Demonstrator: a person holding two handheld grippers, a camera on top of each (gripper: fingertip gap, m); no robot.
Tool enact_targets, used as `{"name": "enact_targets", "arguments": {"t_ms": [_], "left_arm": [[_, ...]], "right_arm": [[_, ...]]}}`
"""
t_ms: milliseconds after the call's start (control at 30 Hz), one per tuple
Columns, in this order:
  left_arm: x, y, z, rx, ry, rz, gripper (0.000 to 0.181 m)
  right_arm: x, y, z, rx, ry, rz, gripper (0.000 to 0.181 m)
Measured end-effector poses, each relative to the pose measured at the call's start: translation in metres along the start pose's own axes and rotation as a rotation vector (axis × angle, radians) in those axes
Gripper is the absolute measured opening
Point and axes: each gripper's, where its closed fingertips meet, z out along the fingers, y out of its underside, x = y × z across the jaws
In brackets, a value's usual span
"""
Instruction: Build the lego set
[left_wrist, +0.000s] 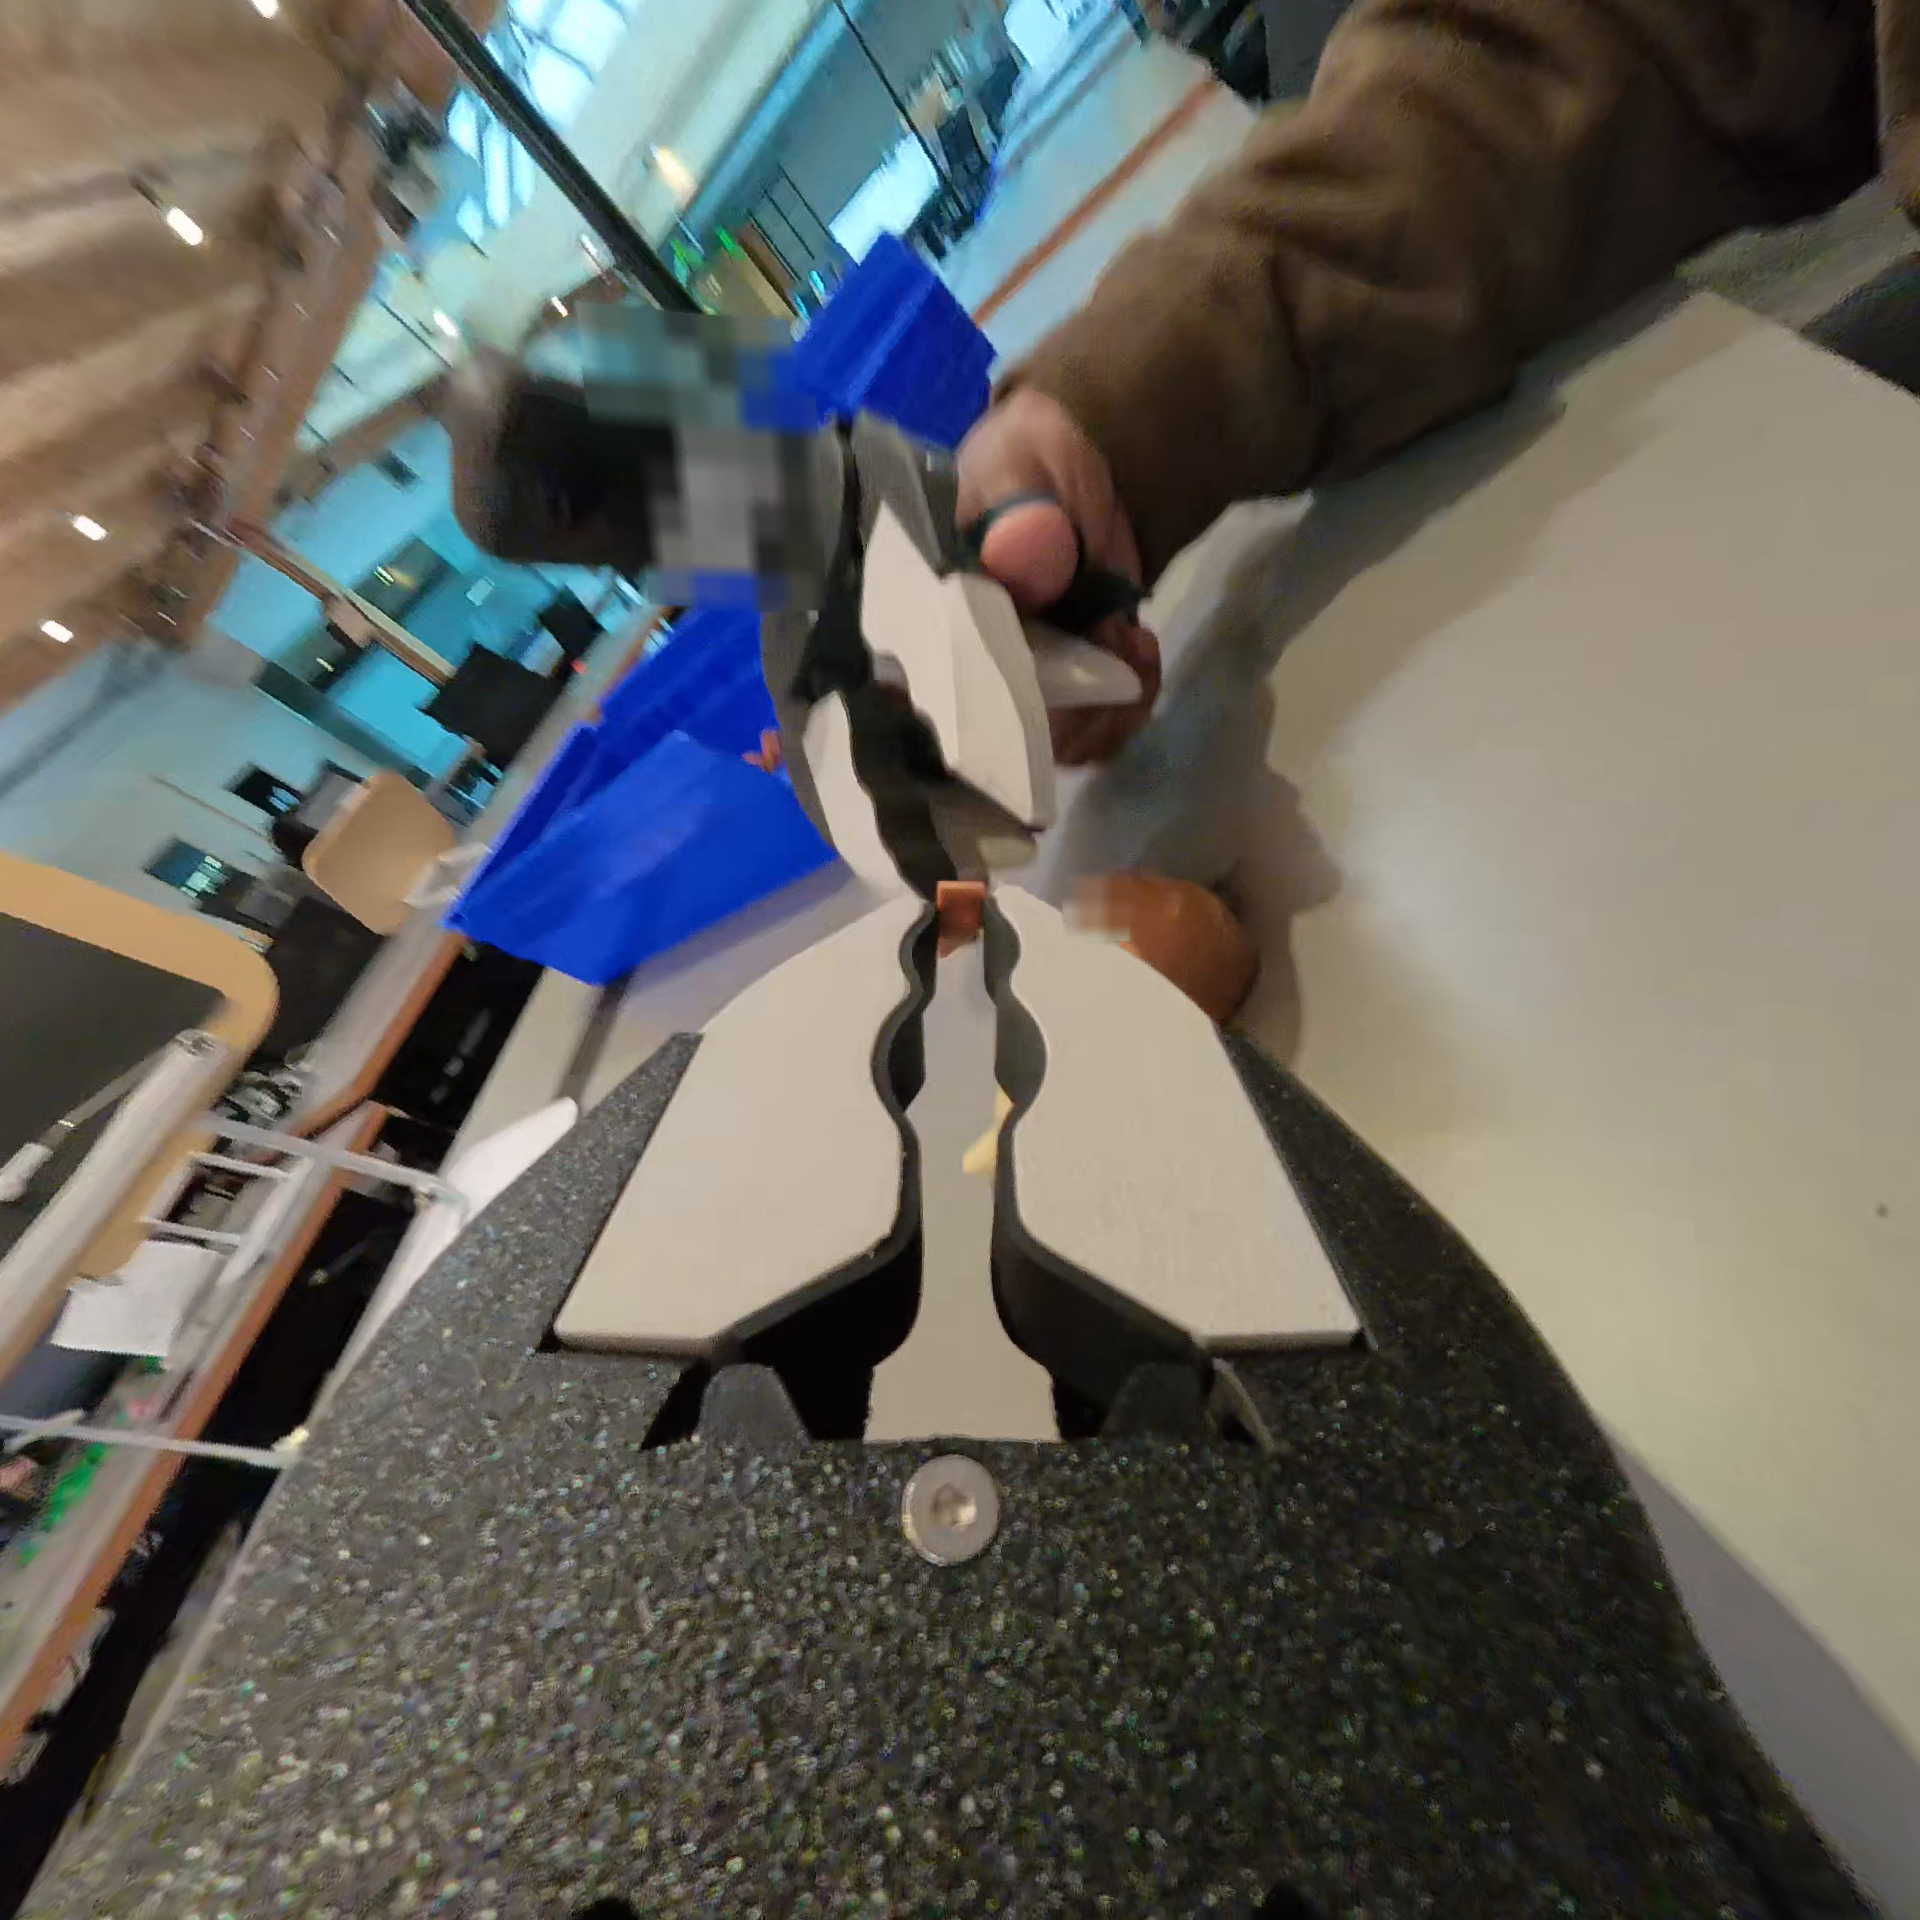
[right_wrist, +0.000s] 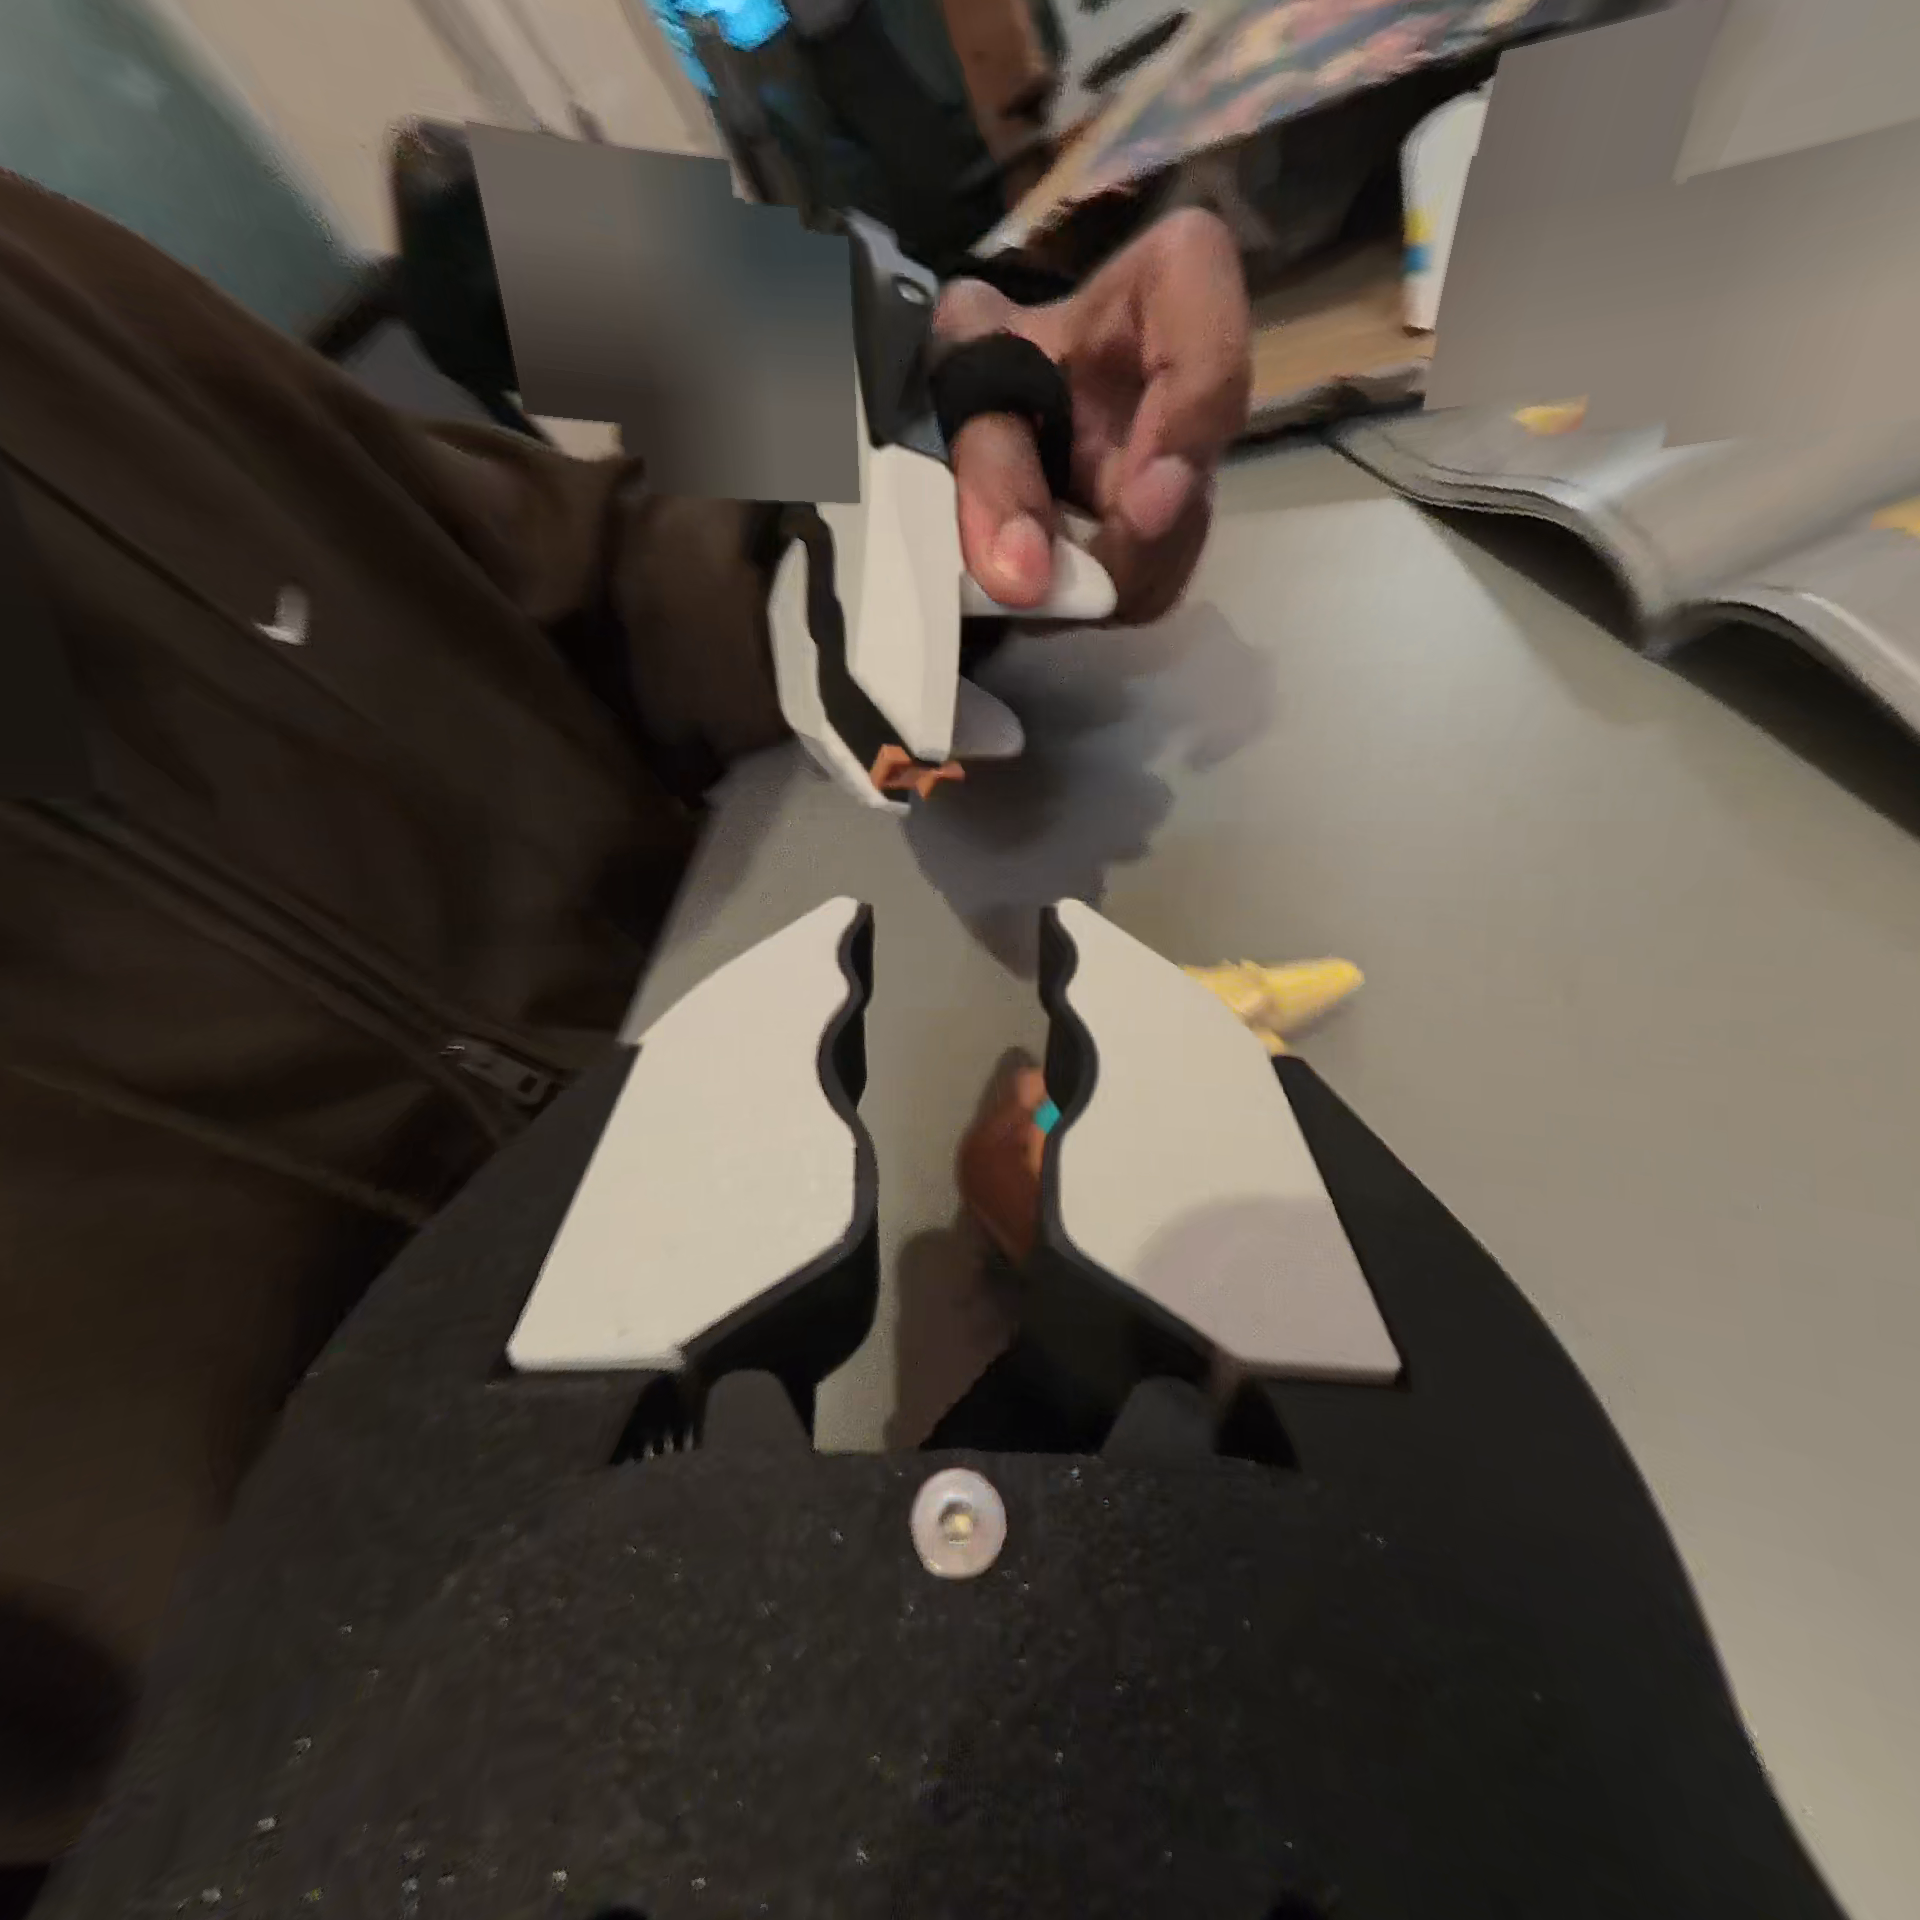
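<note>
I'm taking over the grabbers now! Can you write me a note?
Left gripper: shut on a small brown piece, held above the table.
Right gripper: open, empty, facing it.
On the table: a bigger brown part with a teal bit under the right gripper, a yellow piece nearby, the open booklet behind.
Done: small brown piece picked up.
To do: probably join it on.

1. Left gripper (left_wrist: 958, 914): speckled black body, silver hex screw (left_wrist: 950, 1509) at centre, two pale grey flat fingers (left_wrist: 758, 1122) edged with wavy black pads.
2. Right gripper (right_wrist: 956, 935): matte black body, round silver screw (right_wrist: 957, 1523), same pale grey fingers (right_wrist: 727, 1143) with scalloped black inner edges.
3. Right hand (left_wrist: 1049, 551) with a black loop strap round one finger; brown fuzzy sleeve (left_wrist: 1403, 270).
4. Left hand (right_wrist: 1091, 436) with a black strap over a finger; dark brown zipped jacket (right_wrist: 260, 831).
</note>
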Motion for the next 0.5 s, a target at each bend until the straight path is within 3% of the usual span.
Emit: {"name": "enact_targets", "arguments": {"t_ms": [200, 400, 500], "left_arm": [[0.010, 0.034, 0.011, -0.212, 0.151, 0.051, 0.008], [0.021, 0.051, 0.020, -0.356, 0.322, 0.087, 0.008], [0.021, 0.052, 0.024, -0.393, 0.362, 0.096, 0.008]], "right_arm": [[0.027, 0.035, -0.028, -0.099, 0.501, 0.006, 0.066], [0.028, 0.068, -0.016, -0.142, 0.749, 0.105, 0.082], [0.031, 0.067, -0.008, -0.167, 0.784, 0.102, 0.085]]}}
